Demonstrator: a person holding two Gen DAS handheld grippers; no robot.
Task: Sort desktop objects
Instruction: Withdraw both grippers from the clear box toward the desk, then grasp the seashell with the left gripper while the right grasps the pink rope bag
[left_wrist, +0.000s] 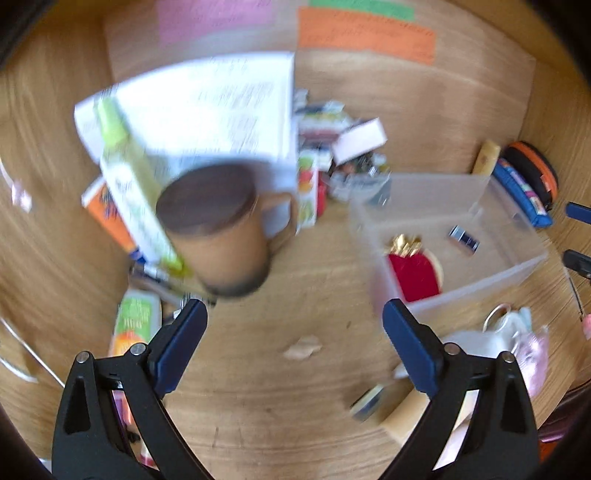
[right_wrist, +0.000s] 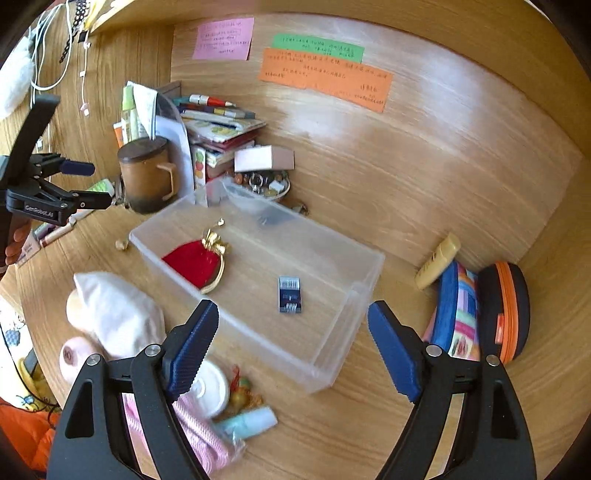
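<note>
A clear plastic box (right_wrist: 369, 273) lies on the wooden desk with a red drawstring pouch (right_wrist: 194, 262) and a small dark blue item (right_wrist: 290, 295) inside. My right gripper (right_wrist: 292, 308) hovers open over the box's near wall, nothing between its fingers. In the blurred left wrist view my left gripper (left_wrist: 295, 308) is open and empty above bare desk. A brown lidded mug (left_wrist: 218, 229) stands just beyond it and the box (left_wrist: 443, 236) is to its right. The right wrist view shows the left gripper (right_wrist: 94, 184) beside the mug (right_wrist: 146, 177).
A stack of notebooks and pens (right_wrist: 221, 125), a small white box (right_wrist: 264, 157) and a bowl of trinkets (right_wrist: 266, 184) crowd the back corner. A blue pencil case (right_wrist: 456, 314) and an orange-black round case (right_wrist: 506, 310) sit right. A white cloth pouch (right_wrist: 114, 314) and small bottles lie near left.
</note>
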